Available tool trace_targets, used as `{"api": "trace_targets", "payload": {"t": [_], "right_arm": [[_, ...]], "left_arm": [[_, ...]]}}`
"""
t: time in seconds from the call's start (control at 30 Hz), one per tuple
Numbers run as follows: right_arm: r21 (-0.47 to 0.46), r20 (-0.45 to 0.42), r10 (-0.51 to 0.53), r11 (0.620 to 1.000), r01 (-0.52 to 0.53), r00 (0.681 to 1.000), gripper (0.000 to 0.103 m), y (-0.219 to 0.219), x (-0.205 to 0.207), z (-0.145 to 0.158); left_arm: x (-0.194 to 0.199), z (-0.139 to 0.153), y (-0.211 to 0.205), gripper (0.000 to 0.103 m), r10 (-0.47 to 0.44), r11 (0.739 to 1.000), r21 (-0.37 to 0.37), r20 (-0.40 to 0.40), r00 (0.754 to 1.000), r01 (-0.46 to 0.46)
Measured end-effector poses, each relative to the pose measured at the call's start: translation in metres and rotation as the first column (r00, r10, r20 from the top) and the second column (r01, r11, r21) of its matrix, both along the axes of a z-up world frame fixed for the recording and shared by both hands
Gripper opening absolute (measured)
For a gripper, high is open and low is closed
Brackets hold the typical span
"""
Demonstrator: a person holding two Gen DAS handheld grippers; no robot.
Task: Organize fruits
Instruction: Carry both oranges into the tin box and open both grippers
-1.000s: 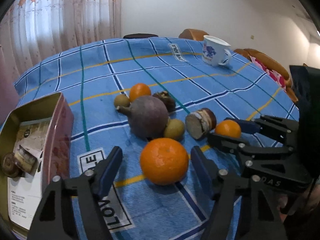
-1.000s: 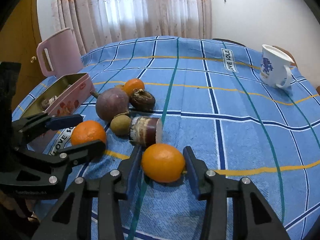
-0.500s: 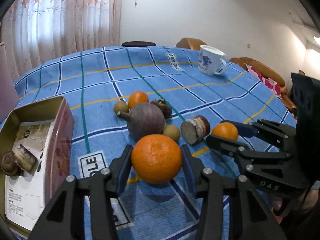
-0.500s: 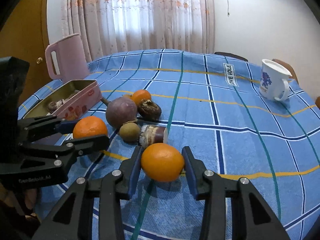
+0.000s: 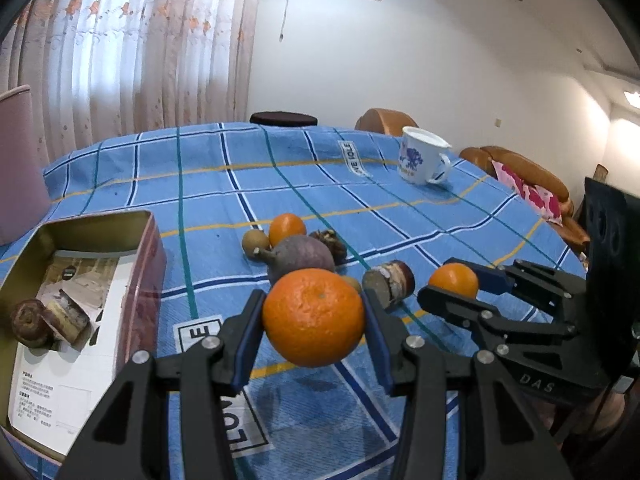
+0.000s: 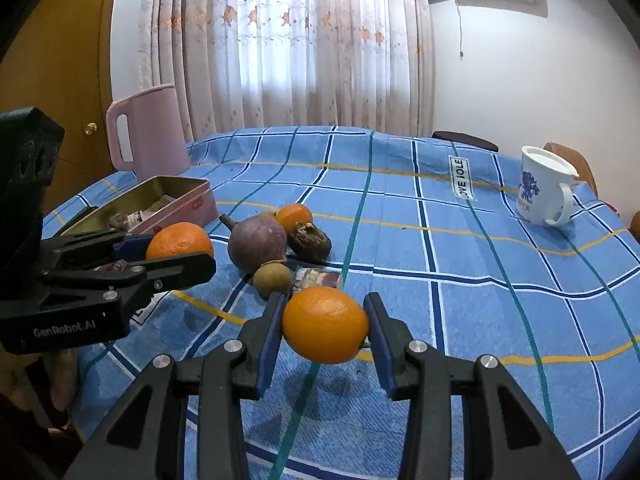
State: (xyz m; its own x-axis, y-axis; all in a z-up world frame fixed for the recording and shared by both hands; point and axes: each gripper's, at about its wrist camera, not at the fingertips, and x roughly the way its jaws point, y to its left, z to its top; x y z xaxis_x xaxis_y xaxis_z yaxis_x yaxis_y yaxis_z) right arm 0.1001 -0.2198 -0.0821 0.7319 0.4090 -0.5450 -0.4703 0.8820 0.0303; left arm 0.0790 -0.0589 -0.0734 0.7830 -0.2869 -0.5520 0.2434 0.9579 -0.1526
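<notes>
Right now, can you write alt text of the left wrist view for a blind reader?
The left gripper holds a big orange above a blue checked tablecloth. Behind it lie more fruits, with an open tin at left; the right gripper holds a smaller orange.

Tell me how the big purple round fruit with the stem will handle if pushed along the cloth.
The purple fruit looks round and smooth, so it will probably roll rather than slide. Its stub stem may make it wobble or veer. It sits close against the small brown fruits and a small orange, so a push would likely scatter them.
</notes>
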Motion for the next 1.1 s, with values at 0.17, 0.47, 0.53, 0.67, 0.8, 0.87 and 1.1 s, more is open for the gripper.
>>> {"api": "trace_targets", "payload": {"t": [0.17, 0.47, 0.53, 0.67, 0.8, 0.87, 1.1], "right_arm": [[0.007, 0.033, 0.003, 1.0, -0.004, 0.999, 0.042, -0.001, -0.005, 0.002], [0.017, 0.078, 0.003, 1.0, -0.005, 0.997, 0.042, -0.002, -0.012, 0.005], [0.019, 0.091, 0.002, 1.0, -0.003, 0.996, 0.042, -0.003, -0.014, 0.005], [0.024, 0.11, 0.0, 1.0, -0.002, 0.994, 0.042, -0.004, -0.017, 0.007], [0.026, 0.129, 0.0, 1.0, -0.003, 0.992, 0.042, -0.004, -0.019, 0.008], [0.028, 0.136, 0.0, 1.0, -0.003, 0.991, 0.042, -0.005, -0.021, 0.008], [0.033, 0.168, -0.001, 0.999, -0.005, 0.986, 0.042, -0.004, -0.025, 0.009]], "left_arm": [[-0.006, 0.002, 0.001, 0.049, 0.002, 1.0, -0.006, 0.037, 0.999, -0.002], [-0.011, 0.005, 0.003, 0.049, 0.013, 1.0, -0.016, 0.073, 0.997, -0.012], [-0.013, 0.005, 0.003, 0.049, 0.018, 1.0, -0.018, 0.083, 0.996, -0.017], [-0.016, 0.006, 0.004, 0.049, 0.025, 1.0, -0.02, 0.102, 0.994, -0.023], [-0.019, 0.008, 0.005, 0.049, 0.029, 0.999, -0.023, 0.121, 0.992, -0.026], [-0.02, 0.009, 0.005, 0.049, 0.031, 0.999, -0.024, 0.128, 0.991, -0.028], [-0.023, 0.01, 0.007, 0.049, 0.045, 0.999, -0.029, 0.152, 0.987, -0.041]]}}
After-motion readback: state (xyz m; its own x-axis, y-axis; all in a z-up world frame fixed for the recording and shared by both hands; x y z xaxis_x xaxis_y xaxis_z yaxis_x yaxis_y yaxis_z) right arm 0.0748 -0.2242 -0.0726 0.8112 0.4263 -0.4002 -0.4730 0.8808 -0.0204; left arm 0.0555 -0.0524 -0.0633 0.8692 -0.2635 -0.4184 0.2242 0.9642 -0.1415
